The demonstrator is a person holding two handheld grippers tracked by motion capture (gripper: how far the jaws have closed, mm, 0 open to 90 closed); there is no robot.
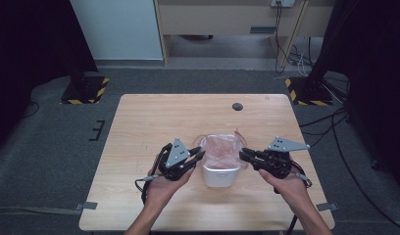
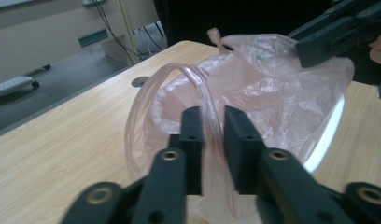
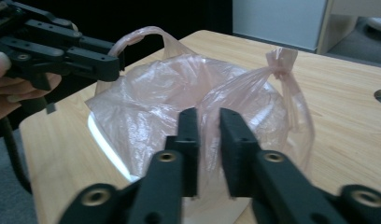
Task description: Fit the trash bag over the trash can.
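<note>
While the high view blurs it, each gripper view shows jaws clamped on a pink bag (image 1: pixel 220 151) handle.

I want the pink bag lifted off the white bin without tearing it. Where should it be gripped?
By its two handle loops, one gripper from each side. The pink bag drapes loosely over the white bin, while the gathered loops stand clear, giving a firmer hold.

A wooden table (image 1: pixel 139 127) carries a dark round hole (image 1: pixel 237 106) near its twelve o'clock edge. Yellow-black striped stand bases (image 1: pixel 85 90) sit on the grey floor at ten and two o'clock.
</note>
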